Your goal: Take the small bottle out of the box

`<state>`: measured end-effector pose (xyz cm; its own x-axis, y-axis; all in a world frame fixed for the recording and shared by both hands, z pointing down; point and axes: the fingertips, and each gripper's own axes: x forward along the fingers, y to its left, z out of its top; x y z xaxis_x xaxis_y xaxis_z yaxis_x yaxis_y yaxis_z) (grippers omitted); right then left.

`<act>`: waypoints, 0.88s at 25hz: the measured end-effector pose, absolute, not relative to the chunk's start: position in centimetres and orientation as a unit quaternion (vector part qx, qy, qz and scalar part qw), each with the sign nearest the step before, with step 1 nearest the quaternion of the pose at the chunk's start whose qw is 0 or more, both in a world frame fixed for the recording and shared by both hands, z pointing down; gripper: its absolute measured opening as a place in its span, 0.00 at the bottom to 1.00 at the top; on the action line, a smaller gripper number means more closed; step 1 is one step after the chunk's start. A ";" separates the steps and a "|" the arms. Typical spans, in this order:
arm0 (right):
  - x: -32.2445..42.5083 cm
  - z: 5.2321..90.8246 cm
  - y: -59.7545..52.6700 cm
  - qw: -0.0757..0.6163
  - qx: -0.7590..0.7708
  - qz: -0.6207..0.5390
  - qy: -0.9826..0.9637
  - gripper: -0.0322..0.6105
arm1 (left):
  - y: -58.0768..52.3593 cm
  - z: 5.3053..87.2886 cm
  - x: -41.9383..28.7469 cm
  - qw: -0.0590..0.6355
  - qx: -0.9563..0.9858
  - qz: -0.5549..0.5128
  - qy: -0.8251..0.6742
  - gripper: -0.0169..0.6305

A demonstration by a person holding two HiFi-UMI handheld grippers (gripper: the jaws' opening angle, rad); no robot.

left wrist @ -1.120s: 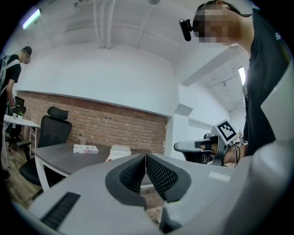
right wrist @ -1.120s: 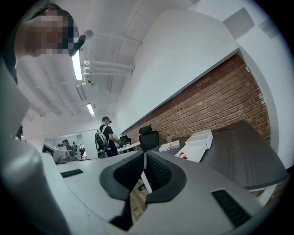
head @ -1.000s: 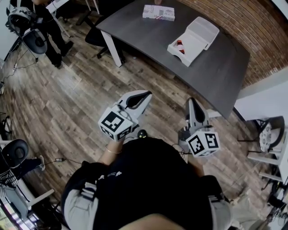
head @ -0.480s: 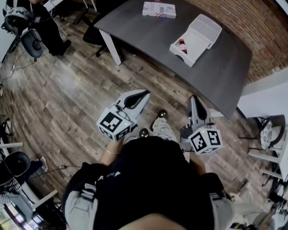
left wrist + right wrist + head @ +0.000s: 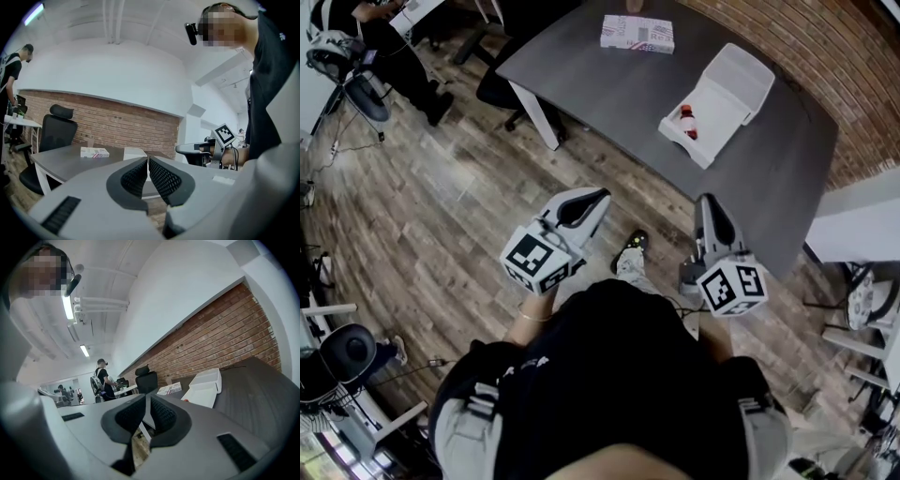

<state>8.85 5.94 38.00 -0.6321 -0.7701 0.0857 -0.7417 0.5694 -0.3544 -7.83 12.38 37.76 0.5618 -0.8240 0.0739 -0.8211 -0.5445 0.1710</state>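
A small bottle (image 5: 685, 121) with a red cap lies in the tray of an open white box (image 5: 717, 92) on the dark grey table (image 5: 609, 80). In the right gripper view the box (image 5: 206, 386) lies ahead on the right, with a red speck of the bottle (image 5: 186, 400) at its edge. My left gripper (image 5: 602, 195) (image 5: 147, 158) is held over the floor short of the table, shut and empty. Close to the table's near edge is my right gripper (image 5: 703, 199) (image 5: 146, 397); its jaws have just been opening and stand a crack apart with nothing between them.
A flat patterned carton (image 5: 637, 33) lies at the table's far side. A black office chair (image 5: 499, 86) stands at the table's left end. Another person (image 5: 389, 42) is at the far left. A white cabinet (image 5: 862, 220) stands to the right.
Both grippers have moved toward the table, and the table and box now lie nearer in the head view. The person's foot has stepped forward between the grippers.
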 end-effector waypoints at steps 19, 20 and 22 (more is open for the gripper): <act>9.7 40.8 -11.6 -0.008 -0.463 -0.204 0.863 0.11 | -6.8 38.2 -6.9 0.102 0.897 0.003 -0.429 0.03; 9.9 41.0 -12.3 -0.008 -0.465 -0.208 0.861 0.11 | -7.7 38.3 -6.6 0.102 0.899 0.002 -0.427 0.03; 10.6 41.5 -13.7 -0.013 -0.468 -0.213 0.858 0.12 | -9.5 38.6 -5.9 0.101 0.902 0.003 -0.420 0.03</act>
<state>10.58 -13.65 41.50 -0.5620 -0.7969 0.2216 -0.8081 0.4717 -0.3528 -5.87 -9.51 38.59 0.6479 -0.7562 0.0912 -0.7576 -0.6273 0.1803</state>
